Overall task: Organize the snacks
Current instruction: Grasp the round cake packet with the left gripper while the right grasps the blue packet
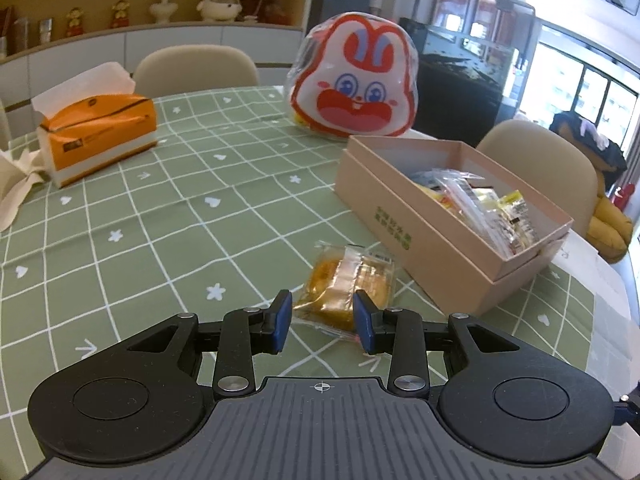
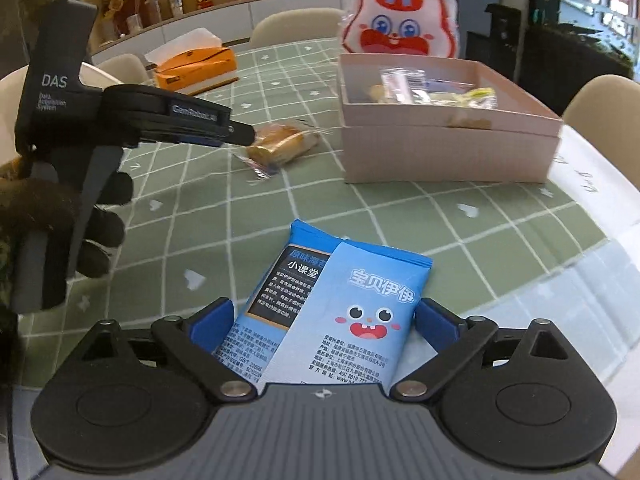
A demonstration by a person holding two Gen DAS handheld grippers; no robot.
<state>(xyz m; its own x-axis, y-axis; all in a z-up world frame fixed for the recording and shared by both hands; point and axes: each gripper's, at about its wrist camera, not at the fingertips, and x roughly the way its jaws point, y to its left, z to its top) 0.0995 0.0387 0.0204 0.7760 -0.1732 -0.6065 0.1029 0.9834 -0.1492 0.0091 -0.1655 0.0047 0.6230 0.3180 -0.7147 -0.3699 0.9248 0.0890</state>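
A clear-wrapped golden pastry (image 1: 347, 286) lies on the green checked tablecloth just left of the pink box (image 1: 420, 236), which holds several wrapped snacks. My left gripper (image 1: 323, 322) is open, its blue pads on either side of the pastry's near end. In the right wrist view the left gripper (image 2: 240, 133) reaches the pastry (image 2: 280, 145) from the left. My right gripper (image 2: 324, 322) is open, with a blue snack packet (image 2: 336, 312) lying between its blue pads on the table. The pink box (image 2: 448, 152) stands beyond it.
A large rabbit-face bag (image 1: 356, 80) stands behind the box. An orange tissue pack (image 1: 98, 134) sits at the far left with crumpled tissue (image 1: 16, 184) beside it. Beige chairs (image 1: 196, 66) ring the table. The table's glass edge (image 2: 592, 264) is at the right.
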